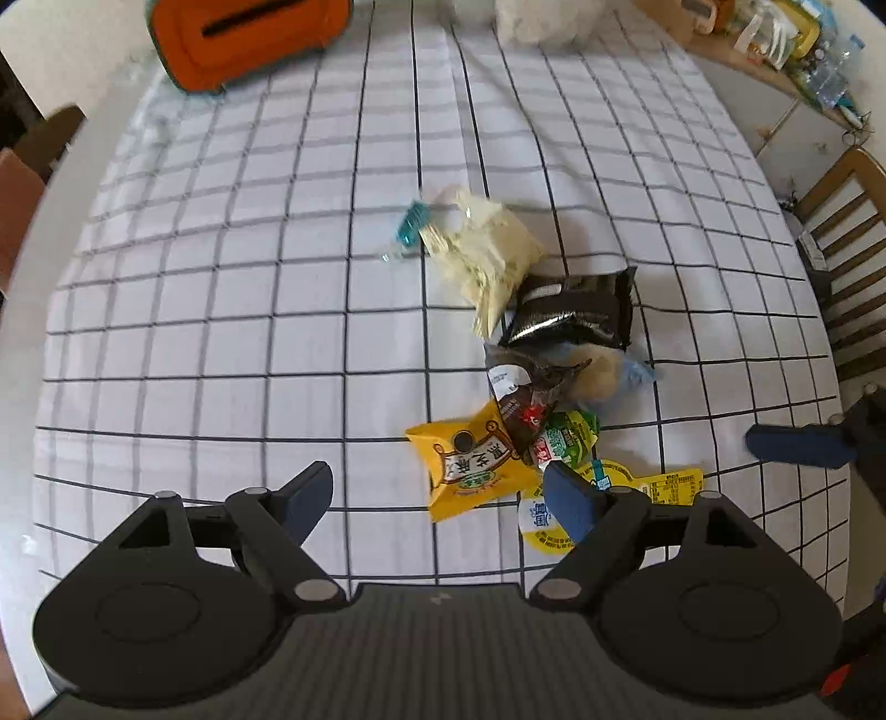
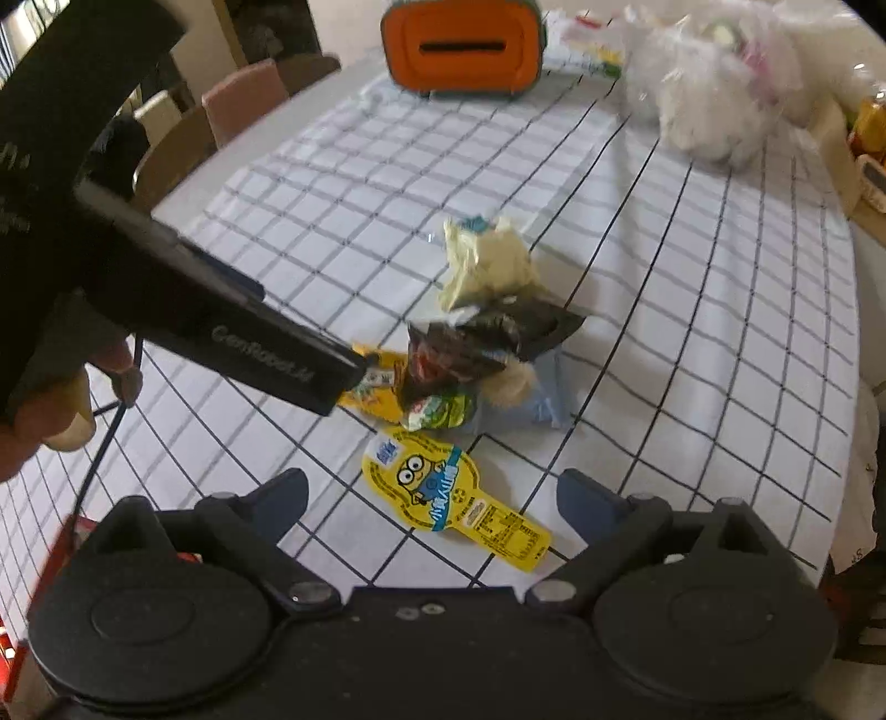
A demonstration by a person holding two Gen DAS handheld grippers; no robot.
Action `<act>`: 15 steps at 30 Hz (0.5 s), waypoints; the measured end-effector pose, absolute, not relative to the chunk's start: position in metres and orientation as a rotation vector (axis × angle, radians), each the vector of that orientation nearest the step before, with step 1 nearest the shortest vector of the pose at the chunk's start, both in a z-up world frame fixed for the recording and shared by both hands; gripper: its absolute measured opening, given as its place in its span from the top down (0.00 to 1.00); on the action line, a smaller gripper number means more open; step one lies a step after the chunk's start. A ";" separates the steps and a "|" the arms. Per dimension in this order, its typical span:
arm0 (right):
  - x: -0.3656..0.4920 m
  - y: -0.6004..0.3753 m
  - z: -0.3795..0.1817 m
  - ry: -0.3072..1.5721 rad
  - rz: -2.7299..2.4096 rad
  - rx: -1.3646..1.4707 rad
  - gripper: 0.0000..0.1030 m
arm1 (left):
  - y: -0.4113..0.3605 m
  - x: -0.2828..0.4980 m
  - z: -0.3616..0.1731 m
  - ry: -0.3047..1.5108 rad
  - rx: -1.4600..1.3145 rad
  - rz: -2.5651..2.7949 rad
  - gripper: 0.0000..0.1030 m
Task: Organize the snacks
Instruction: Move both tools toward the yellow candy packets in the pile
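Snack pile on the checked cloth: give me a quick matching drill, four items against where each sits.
Items:
1. orange box
2. pale yellow packet
3. black packet
4. flat yellow cartoon snack

Places:
A. nearest the right tool
B. far edge of the table
C. far end of the pile
D. middle of the pile, beside the pale packet

Pairs: 1-B, 2-C, 3-D, 4-A

checked tablecloth (image 1: 221, 332), wooden chair (image 1: 847, 232) — daylight
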State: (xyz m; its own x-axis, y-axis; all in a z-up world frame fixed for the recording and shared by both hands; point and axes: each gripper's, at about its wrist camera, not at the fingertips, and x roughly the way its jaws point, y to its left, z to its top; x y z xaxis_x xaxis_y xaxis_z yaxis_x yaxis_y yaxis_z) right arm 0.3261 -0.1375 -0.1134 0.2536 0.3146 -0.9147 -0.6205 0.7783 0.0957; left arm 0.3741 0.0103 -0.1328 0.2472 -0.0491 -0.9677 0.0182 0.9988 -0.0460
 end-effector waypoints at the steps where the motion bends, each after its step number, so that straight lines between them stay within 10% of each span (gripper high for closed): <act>1: 0.330 -0.136 -0.118 1.167 0.646 -0.302 0.10 | 0.010 0.378 -0.136 1.332 -0.036 -0.046 0.19; 15: 0.341 -0.108 -0.166 1.242 0.638 -0.395 0.24 | 0.016 0.404 -0.179 1.402 -0.157 0.018 0.19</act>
State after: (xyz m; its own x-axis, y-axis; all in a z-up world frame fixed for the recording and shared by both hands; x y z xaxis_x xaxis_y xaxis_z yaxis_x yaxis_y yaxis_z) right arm 0.3409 -0.1076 -0.1660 0.1846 0.2317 -0.9551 -0.6416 0.7645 0.0615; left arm 0.4038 0.0160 -0.1792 0.1694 -0.0802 -0.9823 -0.1061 0.9894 -0.0991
